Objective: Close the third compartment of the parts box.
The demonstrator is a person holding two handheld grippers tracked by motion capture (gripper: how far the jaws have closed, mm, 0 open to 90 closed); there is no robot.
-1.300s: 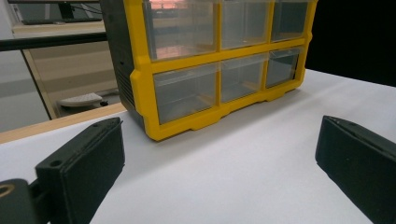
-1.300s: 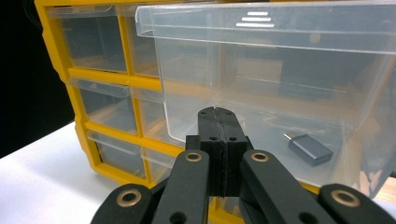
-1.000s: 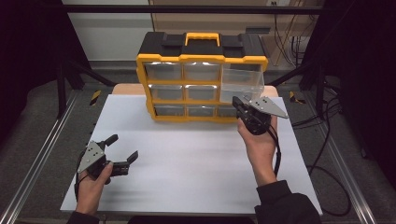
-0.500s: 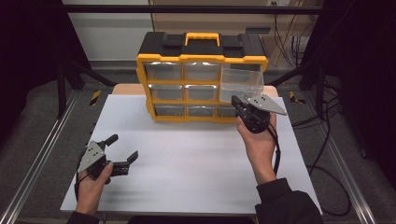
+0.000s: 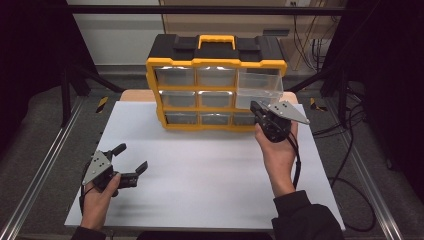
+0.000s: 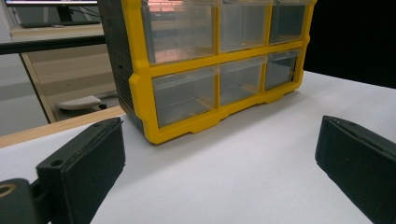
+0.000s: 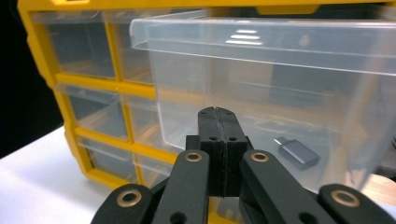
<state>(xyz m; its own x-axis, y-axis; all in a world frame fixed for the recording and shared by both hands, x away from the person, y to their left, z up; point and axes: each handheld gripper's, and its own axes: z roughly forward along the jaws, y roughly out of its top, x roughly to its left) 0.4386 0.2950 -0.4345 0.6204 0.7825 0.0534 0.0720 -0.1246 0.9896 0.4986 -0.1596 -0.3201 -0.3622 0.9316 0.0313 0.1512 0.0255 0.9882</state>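
Clear plastic fronts my right gripper (image 7: 218, 112): the top-right drawer (image 5: 259, 86) stands pulled out of the yellow organiser (image 5: 216, 65), a small grey adapter (image 7: 299, 153) lying on its floor. My jaws are pressed together, holding nothing, just short of the drawer's front. I judge the push comes next, so I'd meet the front squarely at its middle and drive straight in. My left gripper (image 5: 131, 161) rests wide open, empty, on the table (image 5: 210, 170).

My right gripper (image 5: 256, 107) is closed, just before the pulled-out clear drawer (image 5: 260, 86) of the yellow organizer (image 5: 216, 63). My left gripper (image 5: 131, 158) stands open above the white table (image 5: 210, 170).
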